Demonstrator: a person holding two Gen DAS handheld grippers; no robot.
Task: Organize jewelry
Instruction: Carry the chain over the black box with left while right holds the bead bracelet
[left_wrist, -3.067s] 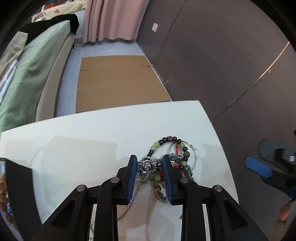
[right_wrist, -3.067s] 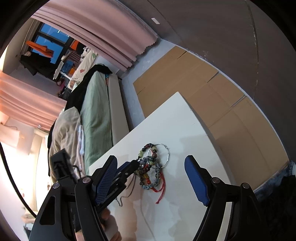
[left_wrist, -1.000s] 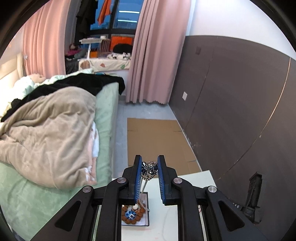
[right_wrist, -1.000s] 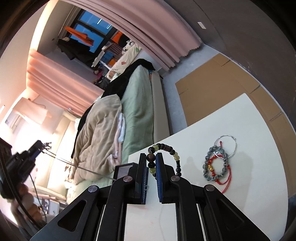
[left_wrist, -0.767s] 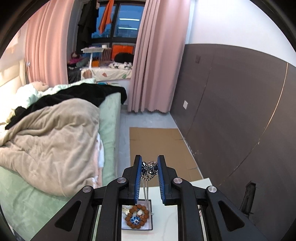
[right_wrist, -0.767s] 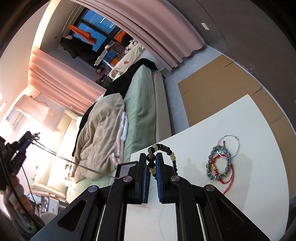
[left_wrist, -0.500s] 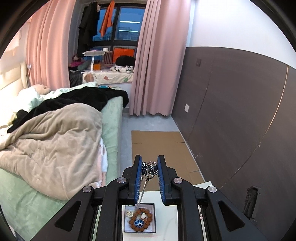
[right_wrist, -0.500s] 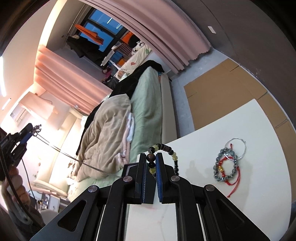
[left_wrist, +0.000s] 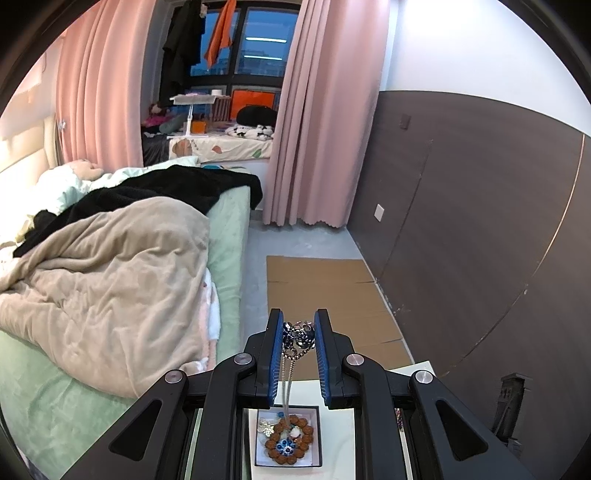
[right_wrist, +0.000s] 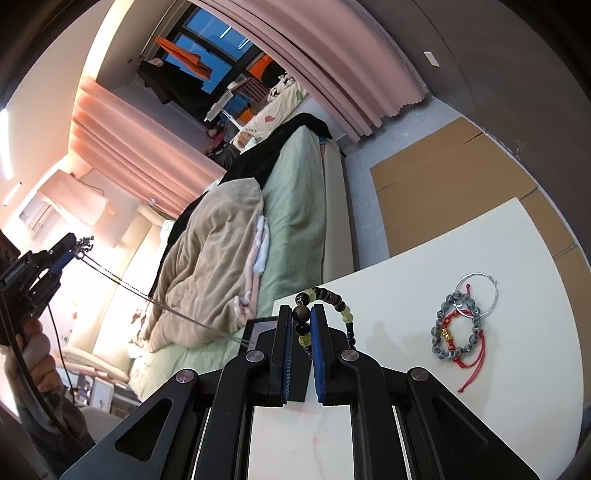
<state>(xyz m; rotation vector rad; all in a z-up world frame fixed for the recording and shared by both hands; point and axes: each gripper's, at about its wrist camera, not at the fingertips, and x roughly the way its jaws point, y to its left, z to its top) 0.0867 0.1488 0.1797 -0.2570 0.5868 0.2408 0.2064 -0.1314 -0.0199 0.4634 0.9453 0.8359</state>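
Left gripper (left_wrist: 298, 334) jaws clamp necklace (left_wrist: 297, 338); chain hangs toward tray (left_wrist: 287, 463) at 6 o'clock, probably directly below. Right gripper (right_wrist: 303, 325) jaws pinch bead bracelet (right_wrist: 325, 295).

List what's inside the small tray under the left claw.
The tray holds a brown bead bracelet with a blue flower charm, plus a small silver charm. Its near end is hidden by the claw's frame.
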